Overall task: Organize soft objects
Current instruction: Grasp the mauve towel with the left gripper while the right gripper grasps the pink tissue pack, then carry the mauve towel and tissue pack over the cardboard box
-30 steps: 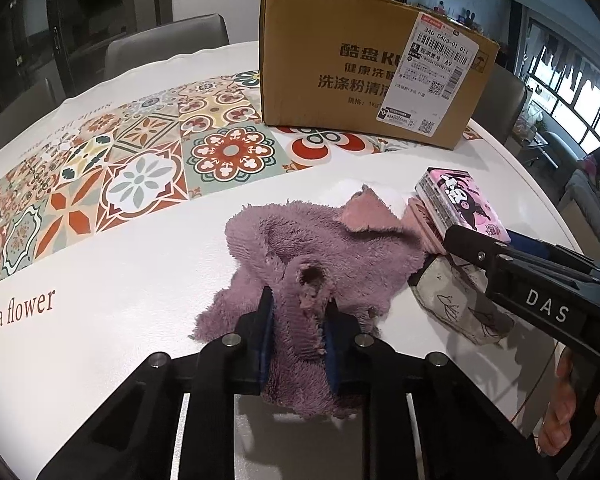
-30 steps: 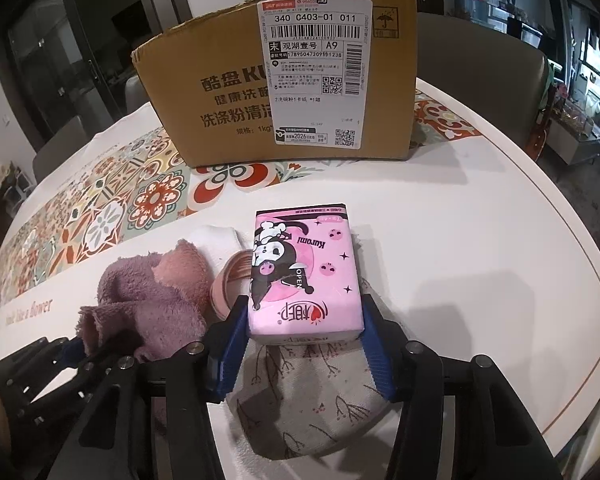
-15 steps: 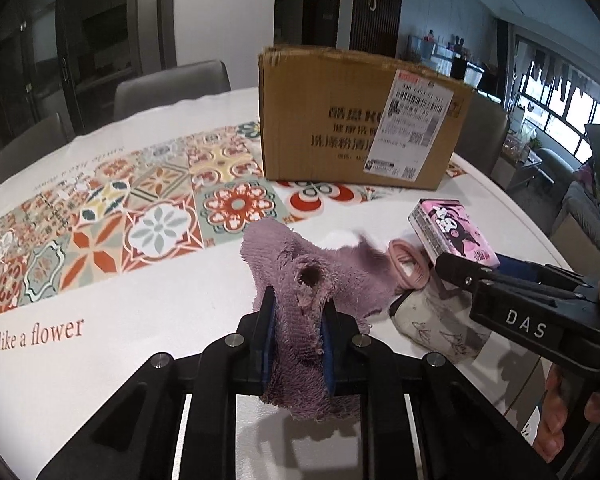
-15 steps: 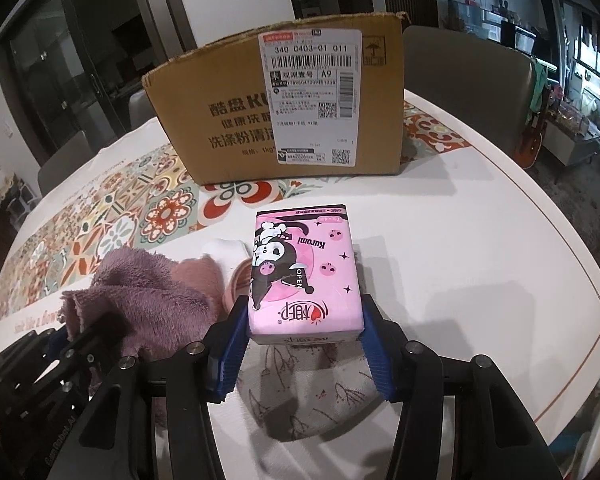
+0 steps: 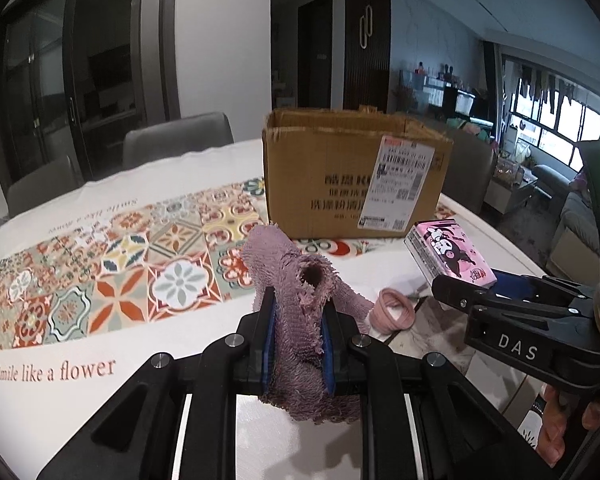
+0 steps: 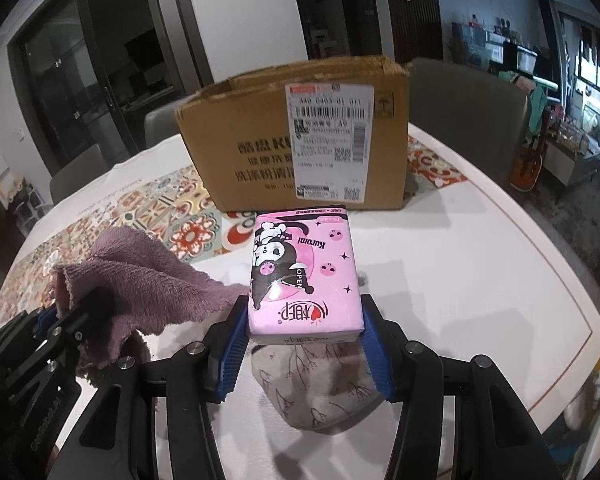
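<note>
In the left wrist view, the left gripper (image 5: 298, 334) is pinching a mauve plush cloth (image 5: 300, 312) between its blue pads, jaws narrow. The cloth is shaggy and crumpled, bunching upward into a peak with a dark round hole near its top, and its frayed lower edge is hanging below the jaws, above the white part of the table (image 5: 80, 392) near its front edge. Just to the right, a pink hair tie (image 5: 392, 306) is lying flat on the table, touching a grey fabric piece (image 5: 440, 320) printed with thin branches. The right gripper (image 5: 496, 286) is entering from the right, holding a pink tissue pack (image 5: 448, 254) that shows a cartoon character. A cardboard box (image 5: 340, 184) with an open top is standing toward the table's far edge, on the patterned tile runner (image 5: 120, 264).

In the right wrist view, the right gripper (image 6: 302, 334) is clamping the tissue pack (image 6: 304, 272) by its two long sides, jaws about halfway apart. The pack is glossy, rectangular and slightly dented, its print upside down here. The grey fabric piece (image 6: 320, 388) is lying on the table (image 6: 460, 260) below the pack. On the left, the cloth (image 6: 140, 284) is draping in soft folds from the left gripper (image 6: 66, 322), near the table's left edge. The box (image 6: 260, 148) is standing behind the pack.
</note>
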The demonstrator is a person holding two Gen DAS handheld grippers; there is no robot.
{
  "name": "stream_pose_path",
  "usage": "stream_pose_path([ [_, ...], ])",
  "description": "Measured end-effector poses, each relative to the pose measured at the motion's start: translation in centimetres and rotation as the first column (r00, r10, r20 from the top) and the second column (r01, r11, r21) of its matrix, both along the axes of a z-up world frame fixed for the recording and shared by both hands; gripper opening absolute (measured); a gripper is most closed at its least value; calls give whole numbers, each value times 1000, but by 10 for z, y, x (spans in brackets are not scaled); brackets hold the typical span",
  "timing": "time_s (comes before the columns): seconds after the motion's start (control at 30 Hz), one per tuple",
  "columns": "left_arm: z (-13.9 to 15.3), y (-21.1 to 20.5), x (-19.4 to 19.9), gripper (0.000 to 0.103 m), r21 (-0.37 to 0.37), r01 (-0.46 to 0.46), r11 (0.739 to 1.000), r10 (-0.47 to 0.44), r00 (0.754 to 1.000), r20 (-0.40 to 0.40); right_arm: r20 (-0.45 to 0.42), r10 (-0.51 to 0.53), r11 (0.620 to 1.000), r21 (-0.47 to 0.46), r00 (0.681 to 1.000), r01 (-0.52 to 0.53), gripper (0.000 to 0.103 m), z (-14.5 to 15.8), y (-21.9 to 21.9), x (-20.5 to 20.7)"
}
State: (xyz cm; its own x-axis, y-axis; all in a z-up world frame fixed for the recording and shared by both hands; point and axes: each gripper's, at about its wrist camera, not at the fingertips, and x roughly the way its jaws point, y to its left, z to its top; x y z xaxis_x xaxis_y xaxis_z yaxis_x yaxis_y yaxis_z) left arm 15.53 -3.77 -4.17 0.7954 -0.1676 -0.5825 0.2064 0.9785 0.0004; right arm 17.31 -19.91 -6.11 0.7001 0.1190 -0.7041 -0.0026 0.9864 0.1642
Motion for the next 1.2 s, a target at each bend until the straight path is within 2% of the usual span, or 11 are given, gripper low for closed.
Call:
stream_pose_path([
  [0.17, 15, 1, -4, 20, 7, -1, 1000, 1, 998, 63, 40, 7, 1000, -6, 999, -7, 54, 14, 2, -6],
  [0.73, 59, -5, 4, 20, -38, 19, 999, -12, 980, 198, 164, 2, 1000, -13, 986, 0, 54, 58, -4, -4],
  [1.2, 105, -17, 28, 20, -43, 34, 999, -18, 944, 329, 288, -18, 1000, -18, 958, 24, 54, 103, -17, 24],
])
